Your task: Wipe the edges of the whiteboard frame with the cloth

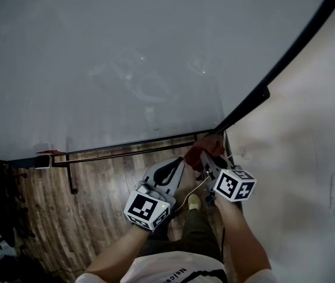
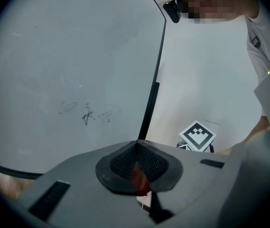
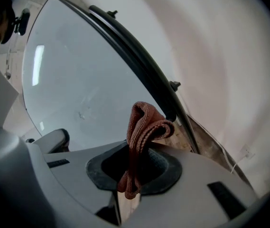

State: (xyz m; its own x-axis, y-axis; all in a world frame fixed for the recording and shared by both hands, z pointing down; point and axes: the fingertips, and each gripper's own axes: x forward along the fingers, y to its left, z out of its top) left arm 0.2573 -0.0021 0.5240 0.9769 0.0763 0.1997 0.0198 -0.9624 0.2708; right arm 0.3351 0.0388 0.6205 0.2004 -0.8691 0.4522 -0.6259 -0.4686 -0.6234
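The whiteboard [image 1: 126, 58] fills the upper head view; its black frame [image 1: 285, 58] runs down the right side to the bottom corner. My right gripper [image 1: 205, 152] is at that corner, shut on a rust-red cloth [image 1: 209, 144]. In the right gripper view the cloth [image 3: 142, 122] stands folded above the pinched jaws, right beside the frame [image 3: 139, 65]. My left gripper [image 1: 180, 163] sits just left of it, jaws closed. In the left gripper view a small red scrap of cloth [image 2: 138, 178] shows between the closed pads.
The board's bottom rail [image 1: 138, 148] and a black stand leg [image 1: 71, 175] stand over the wooden floor [image 1: 96, 199]. A white wall [image 1: 308, 175] lies right of the frame. Faint marker scribbles [image 2: 94, 114] remain on the board. The person's shoe [image 1: 194, 202] is below the grippers.
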